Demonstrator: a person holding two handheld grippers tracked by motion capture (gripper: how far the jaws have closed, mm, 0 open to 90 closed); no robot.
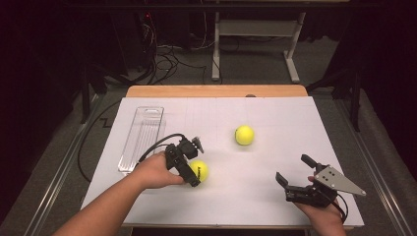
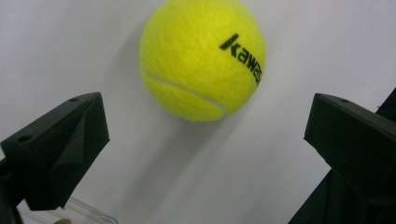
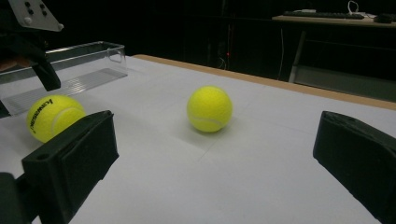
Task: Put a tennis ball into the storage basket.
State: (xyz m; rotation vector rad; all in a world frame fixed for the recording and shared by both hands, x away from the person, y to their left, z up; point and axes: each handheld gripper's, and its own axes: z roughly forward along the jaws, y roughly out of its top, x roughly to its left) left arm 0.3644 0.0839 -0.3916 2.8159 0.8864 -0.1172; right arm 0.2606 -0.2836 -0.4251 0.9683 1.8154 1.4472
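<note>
Tennis balls, two of them, lie on the white tabletop (image 1: 275, 191). From the high view, the nearer tennis ball (image 1: 200, 170) sits at about 7 o'clock of centre with the left gripper (image 1: 193, 173) right against its left side, while the farther tennis ball (image 1: 244, 135) rests alone near the middle. At 9 o'clock a clear tray (image 1: 142, 138) lies lengthwise and looks empty, likely the place the balls are meant for. The right gripper (image 1: 293, 170), at 4 o'clock, hangs spread wide with nothing in it, well apart from both balls. In the left gripper view the jaws stand wide, the printed ball (image 2: 203, 59) just ahead at 12 o'clock and not yet between them, so I judge a grasp is being lined up. The right gripper view looks between wide jaws at the farther ball (image 3: 209, 108), with the nearer one (image 3: 55, 117) at 9 o'clock before the empty tray (image 3: 86, 70).
</note>
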